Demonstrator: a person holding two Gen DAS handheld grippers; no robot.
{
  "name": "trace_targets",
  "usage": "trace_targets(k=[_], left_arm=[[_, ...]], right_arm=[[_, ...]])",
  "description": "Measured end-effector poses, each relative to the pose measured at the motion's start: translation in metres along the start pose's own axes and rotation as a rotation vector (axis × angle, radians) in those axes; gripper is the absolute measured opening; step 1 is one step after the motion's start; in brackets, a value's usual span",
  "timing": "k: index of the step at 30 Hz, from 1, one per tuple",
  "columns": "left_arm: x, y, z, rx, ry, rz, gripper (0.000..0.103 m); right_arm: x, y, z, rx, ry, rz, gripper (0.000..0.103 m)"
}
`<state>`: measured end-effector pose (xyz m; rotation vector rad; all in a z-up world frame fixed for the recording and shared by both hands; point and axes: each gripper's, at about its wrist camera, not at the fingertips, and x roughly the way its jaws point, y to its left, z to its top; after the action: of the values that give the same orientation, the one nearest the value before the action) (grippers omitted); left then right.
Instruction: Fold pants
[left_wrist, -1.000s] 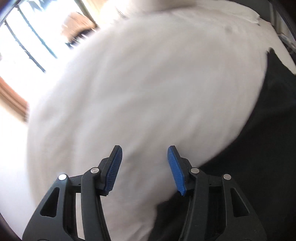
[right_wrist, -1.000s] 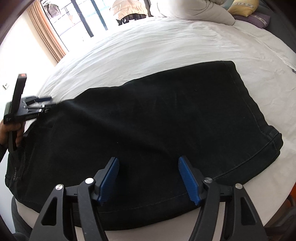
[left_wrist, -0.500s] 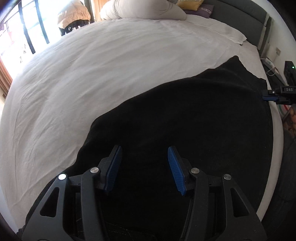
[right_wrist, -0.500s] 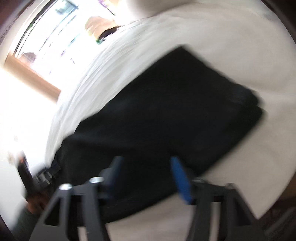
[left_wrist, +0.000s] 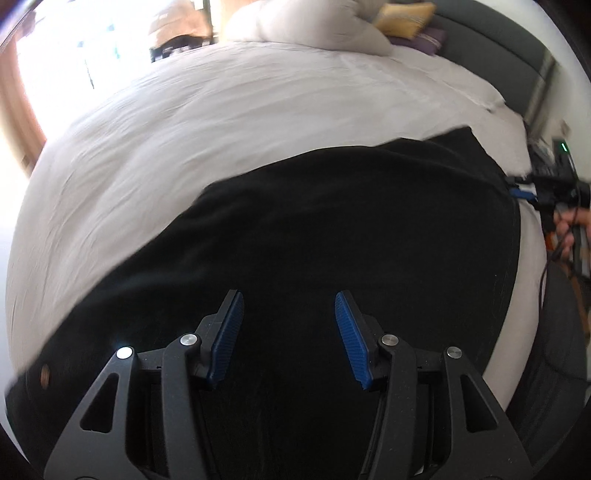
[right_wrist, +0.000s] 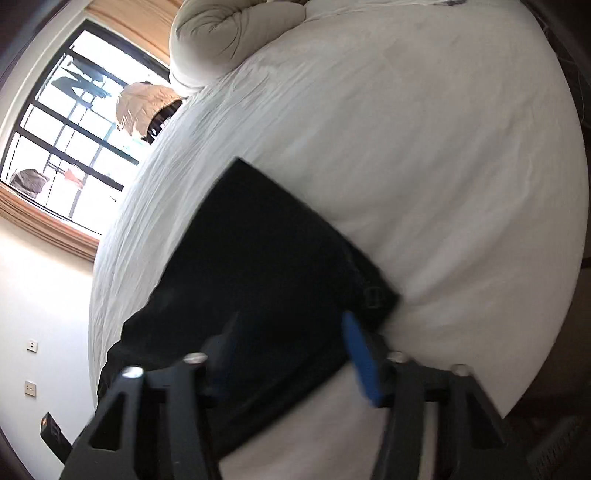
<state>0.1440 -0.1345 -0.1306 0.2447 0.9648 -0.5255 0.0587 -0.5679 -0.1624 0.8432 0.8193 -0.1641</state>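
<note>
Two hand-held grippers are mine. My left hand-held gripper (left_wrist: 288, 332) hangs over the near middle of the black heavy-cotton pants (left_wrist: 332, 240), its blue ribbed pads (left_wrist: 227, 334) spread with nothing between them. My right hand-held gripper (right_wrist: 291, 354) sits over the near right corner of the same pants (right_wrist: 258, 266); its jaws are opening, the cloth lies below them, and I cannot tell through the blur whether a pad touches it. The pants lie flat, already doubled, on the white bed sheet (left_wrist: 184, 140), close to its near edge, with a stitched hem at the right end. I judge them soft, limp, fairly heavy and not slippery. I would pinch the thick hem corners, since a mid-panel pinch would only bunch the top layer.
</note>
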Motion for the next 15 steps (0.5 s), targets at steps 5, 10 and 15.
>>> trace_targets(k=[5, 10, 15], left_arm=[[-0.042, 0.036, -0.025, -0.161, -0.062, 0.051, 0.05], [-0.06, 0.091, -0.05, -0.312, -0.082, 0.14, 0.051], [-0.033, 0.132, -0.067, -0.296, -0.071, 0.134, 0.051]], right_arm=[[-0.035, 0.001, -0.006, 0.025, -0.051, -0.038, 0.057], [-0.037, 0.059, -0.029, -0.113, -0.013, 0.17, 0.065], [0.021, 0.069, -0.045, -0.083, 0.129, 0.089, 0.066]])
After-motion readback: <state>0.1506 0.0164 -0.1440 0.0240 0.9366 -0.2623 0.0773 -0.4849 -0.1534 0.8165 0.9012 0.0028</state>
